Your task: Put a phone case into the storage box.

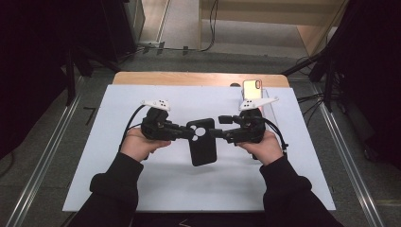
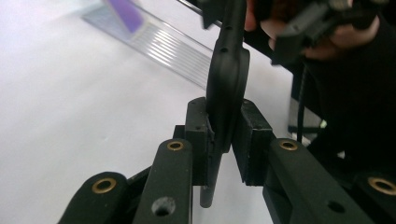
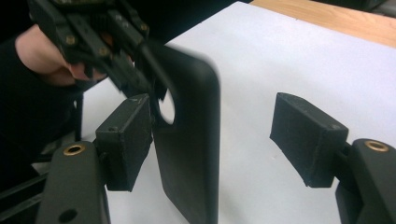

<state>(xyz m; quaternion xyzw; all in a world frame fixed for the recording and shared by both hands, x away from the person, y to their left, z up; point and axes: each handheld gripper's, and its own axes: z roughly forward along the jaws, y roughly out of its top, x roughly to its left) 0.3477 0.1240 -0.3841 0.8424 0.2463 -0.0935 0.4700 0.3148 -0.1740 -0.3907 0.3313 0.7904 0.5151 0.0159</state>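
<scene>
Black jaws at the bottom of the left gripper view close narrowly on the edge of the black phone case: both pads press its rim, and the case rises edge-on between them. From above, the left gripper grips that case at its upper left, by the round camera opening, while the case hangs over the middle of the white desk, its lower end toward the near edge. The right gripper meets the case from the opposite side at the same height. Its own view settles what the high view cannot: its jaws stand wide, one pad just beside the case's face, the other pad well apart with bare desk between, so nothing is clamped there. That view also shows the left gripper clamped beyond the case. Only from above can a phone be seen near the far right corner of the desk, by a clear stand.
</scene>
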